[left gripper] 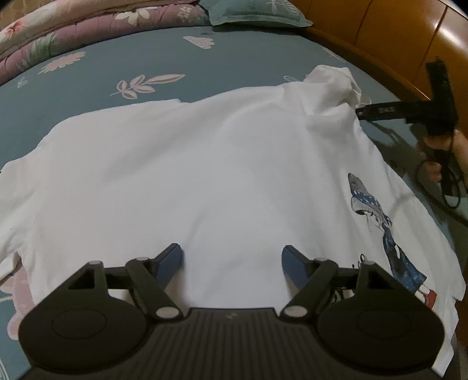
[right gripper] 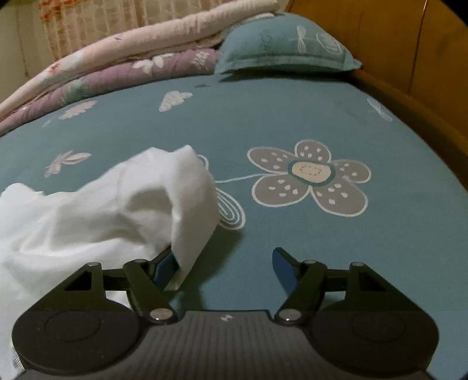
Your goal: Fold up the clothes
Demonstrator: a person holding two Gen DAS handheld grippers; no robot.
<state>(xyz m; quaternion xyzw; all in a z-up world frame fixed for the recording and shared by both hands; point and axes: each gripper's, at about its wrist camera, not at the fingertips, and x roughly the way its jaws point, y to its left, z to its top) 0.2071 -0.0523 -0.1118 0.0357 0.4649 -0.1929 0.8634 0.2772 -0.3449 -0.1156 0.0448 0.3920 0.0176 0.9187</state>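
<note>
The white T-shirt (left gripper: 204,175) lies spread across the teal flowered bedsheet (right gripper: 292,117), its cartoon print (left gripper: 389,231) on the right side. The far right corner is bunched into a raised lump (left gripper: 330,84), and from my right wrist view that same cloth stands up in a loose peak just left of centre.

What worries me: that peak drapes over the left finger (right gripper: 165,267) of my right claw (right gripper: 225,267), whose jaws stand wide apart, gripping nothing. If I pull away, I reckon the cloth may snag and drag, or flop into a crooked fold. My left claw (left gripper: 232,263) is also spread wide, holding nothing, poised over the near middle of the shirt; whether its tips touch the fabric I cannot tell.

Beyond lie a teal pillow (right gripper: 286,46), folded quilts (right gripper: 117,67) and a wooden headboard (left gripper: 380,26)
</note>
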